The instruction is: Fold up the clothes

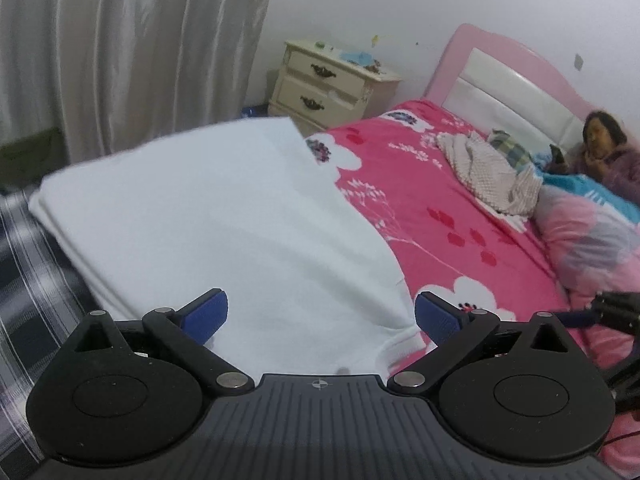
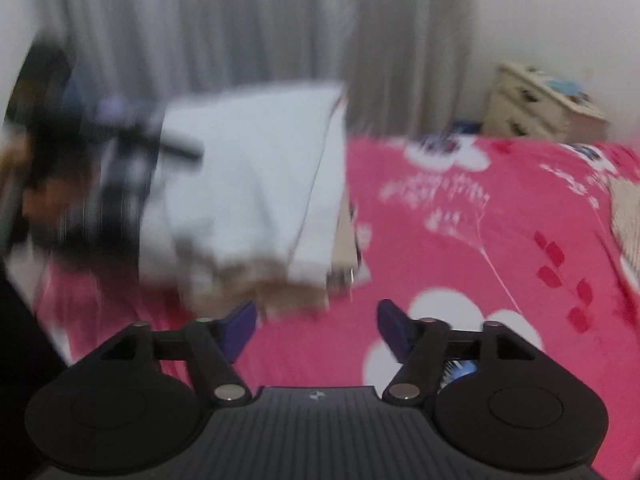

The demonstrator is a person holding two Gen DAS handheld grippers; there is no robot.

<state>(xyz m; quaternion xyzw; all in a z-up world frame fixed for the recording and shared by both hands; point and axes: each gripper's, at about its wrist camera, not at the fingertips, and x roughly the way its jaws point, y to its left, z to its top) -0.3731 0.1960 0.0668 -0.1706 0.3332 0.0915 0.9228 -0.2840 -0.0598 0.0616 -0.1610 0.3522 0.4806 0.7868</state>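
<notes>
The folded white garment [image 1: 224, 216] lay on the near part of the bed, on the pink floral bedspread [image 1: 432, 208], its layered edges stacked at the left side. In the left wrist view it filled the space straight ahead of the left gripper [image 1: 320, 316], whose jaws stood wide apart; the cloth stretched between the blue pads [image 1: 204, 312], but neither pad pressed on it.

The right gripper [image 2: 316, 324] also had its jaws apart, with only the bedspread [image 2: 480, 240] showing between them. Its view was blurred. In it the white garment [image 2: 260, 176] sat up and to the left of the fingertips, with a beige layer [image 2: 288, 292] showing beneath its near edge; what that layer was I could not tell. A dark blurred shape at the garment's left was the left gripper [image 2: 120, 184], too smeared to read.

Beyond the bed a cream nightstand [image 1: 332, 84] with two drawers stood against the wall, beside a pale grey curtain [image 1: 132, 48]. A pink headboard [image 1: 508, 76] with a white panel rose at the far end. A knitted cream blanket [image 1: 488, 176] lay crumpled near the pillows, and a person [image 1: 612, 148] reclined at the head of the bed under a pink quilt [image 1: 592, 248]. A dark checked cloth [image 1: 28, 272] lay at the garment's left.
</notes>
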